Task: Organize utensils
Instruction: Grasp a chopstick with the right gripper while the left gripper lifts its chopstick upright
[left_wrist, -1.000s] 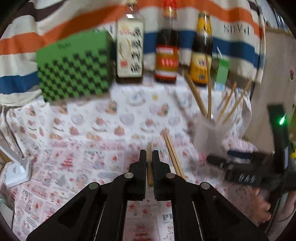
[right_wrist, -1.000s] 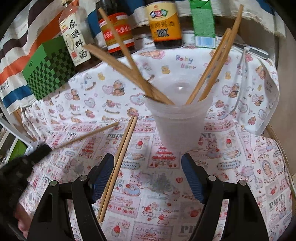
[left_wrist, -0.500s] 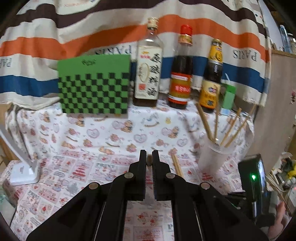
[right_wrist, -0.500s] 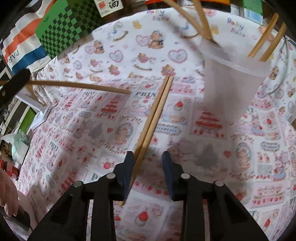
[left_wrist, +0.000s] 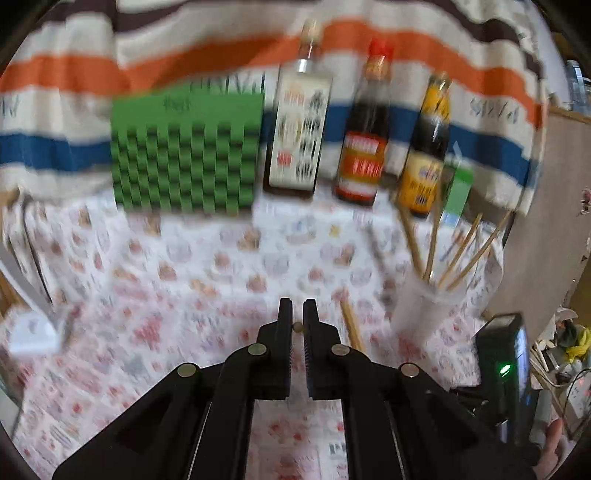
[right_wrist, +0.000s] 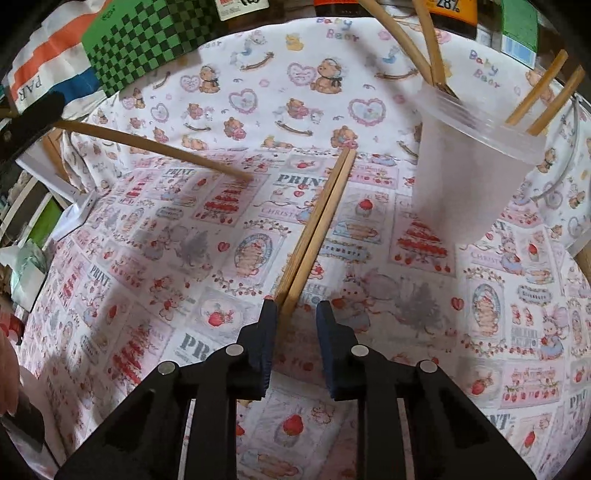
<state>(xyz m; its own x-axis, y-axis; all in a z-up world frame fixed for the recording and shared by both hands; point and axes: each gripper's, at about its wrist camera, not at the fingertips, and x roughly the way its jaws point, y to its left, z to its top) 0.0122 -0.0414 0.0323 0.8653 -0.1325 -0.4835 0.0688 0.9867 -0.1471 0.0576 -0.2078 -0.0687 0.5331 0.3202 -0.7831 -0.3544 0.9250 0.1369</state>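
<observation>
On the printed tablecloth (right_wrist: 184, 229), a chopstick pair (right_wrist: 317, 225) lies between the closing right gripper (right_wrist: 295, 314), unpinched; left gripper (left_wrist: 297, 314) clamps one chopstick (right_wrist: 155, 147).

chopstick pair (right_wrist: 317, 229) on tablecloth (right_wrist: 406, 369), left of cup (right_wrist: 469, 177) holding chopsticks.

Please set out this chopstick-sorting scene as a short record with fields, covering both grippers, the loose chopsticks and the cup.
left gripper: shut on single chopstick, held above the cloth
right gripper: jaws just been closing; chopstick pair between them, gap remains on one side
cup: translucent, upright, several chopsticks inside
tablecloth: printed, pair lies on it
background: green checkered box, three sauce bottles
</observation>
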